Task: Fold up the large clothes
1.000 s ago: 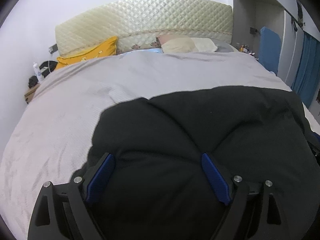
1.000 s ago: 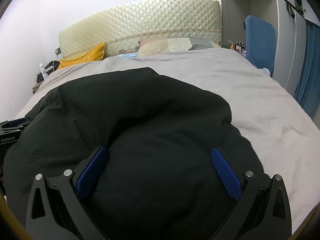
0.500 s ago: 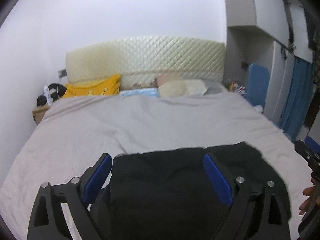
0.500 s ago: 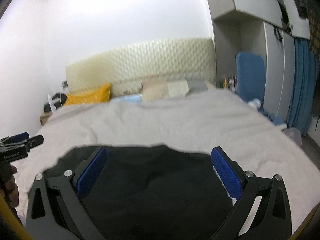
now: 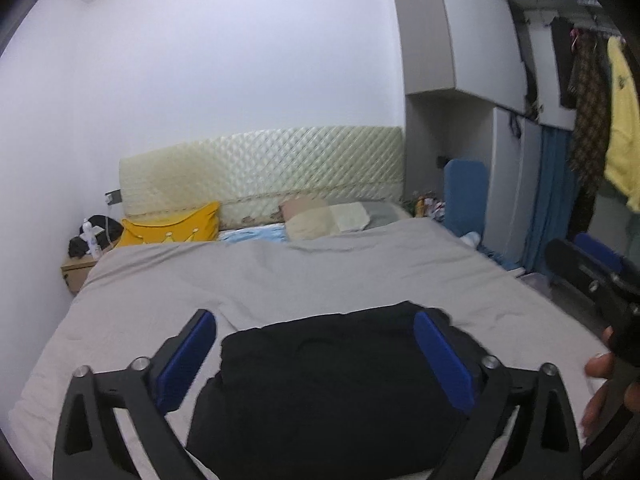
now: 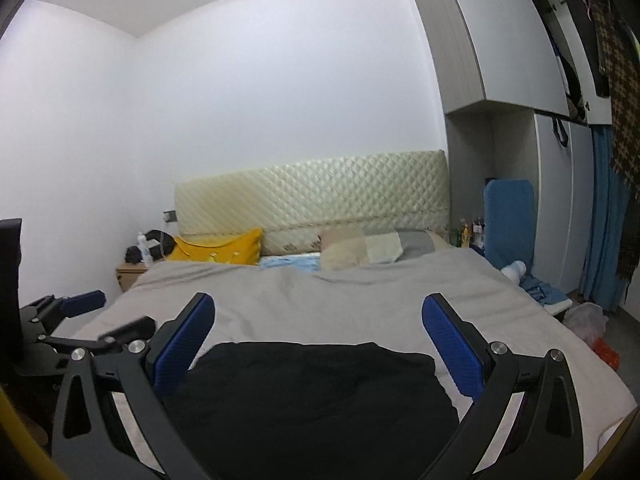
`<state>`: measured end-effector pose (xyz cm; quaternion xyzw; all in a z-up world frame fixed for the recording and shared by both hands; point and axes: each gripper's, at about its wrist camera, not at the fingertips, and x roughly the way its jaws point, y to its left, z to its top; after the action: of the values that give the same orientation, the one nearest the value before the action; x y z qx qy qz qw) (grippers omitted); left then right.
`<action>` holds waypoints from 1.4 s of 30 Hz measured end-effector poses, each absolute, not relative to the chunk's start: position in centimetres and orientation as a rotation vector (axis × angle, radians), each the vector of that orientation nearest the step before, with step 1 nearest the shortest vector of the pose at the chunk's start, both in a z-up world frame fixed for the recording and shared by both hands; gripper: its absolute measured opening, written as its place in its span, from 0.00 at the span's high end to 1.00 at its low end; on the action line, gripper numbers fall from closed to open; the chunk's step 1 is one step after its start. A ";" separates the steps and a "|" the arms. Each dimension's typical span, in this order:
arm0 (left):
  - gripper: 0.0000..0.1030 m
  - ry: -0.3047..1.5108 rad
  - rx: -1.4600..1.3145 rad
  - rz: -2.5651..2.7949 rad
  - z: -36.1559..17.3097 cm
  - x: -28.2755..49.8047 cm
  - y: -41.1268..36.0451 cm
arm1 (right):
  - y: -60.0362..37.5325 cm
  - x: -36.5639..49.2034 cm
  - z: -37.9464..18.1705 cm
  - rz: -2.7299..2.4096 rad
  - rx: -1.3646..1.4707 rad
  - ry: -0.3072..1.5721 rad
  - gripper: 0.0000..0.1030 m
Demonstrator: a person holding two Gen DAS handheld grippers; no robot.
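Note:
A black garment [image 5: 328, 392] lies in a folded heap on the near end of the grey bed cover [image 5: 280, 276]. My left gripper [image 5: 314, 322] hovers above it with its jaws still opening; nothing is between the blue pads, and the cloth lies well below them. In the right wrist view the same black garment [image 6: 312, 400] sits under my right gripper [image 6: 319, 308], which is open and empty. The right gripper [image 5: 592, 276], held by a hand, shows at the right edge of the left wrist view. The left gripper [image 6: 72, 308] shows at the left edge of the right wrist view.
A quilted cream headboard [image 5: 260, 172], a yellow pillow [image 5: 172, 228] and beige pillows [image 5: 324, 220] are at the far end. A wooden nightstand [image 5: 78, 272] stands at the left. A blue board [image 6: 508, 220], blue curtain [image 6: 604, 220], wardrobe and hanging clothes [image 5: 616, 120] line the right side.
Both grippers have risen and drawn back from the black garment, which now lies low in both views. The left jaws stand a little wider. More wall and wardrobe show.

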<state>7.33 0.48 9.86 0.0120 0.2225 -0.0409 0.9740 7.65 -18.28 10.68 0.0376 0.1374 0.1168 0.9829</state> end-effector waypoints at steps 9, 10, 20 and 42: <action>0.01 0.401 -0.004 -0.066 11.4 0.3 1.6 | -16.4 0.7 12.3 0.247 0.051 0.219 0.00; 0.01 0.403 -0.008 -0.063 11.3 -0.2 1.9 | -16.2 0.1 12.3 0.252 0.052 0.214 0.00; 0.01 0.430 -0.031 -0.018 10.1 -3.5 3.7 | -14.7 -3.2 10.7 0.243 0.046 0.245 0.00; 0.01 0.564 0.016 -0.067 3.9 -3.0 2.7 | -14.5 -4.0 2.7 0.180 0.017 0.470 0.00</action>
<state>-3.04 2.69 3.85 0.0079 0.2783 -0.0330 0.9599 -4.01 -14.48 2.66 0.0084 0.2324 0.0891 0.9685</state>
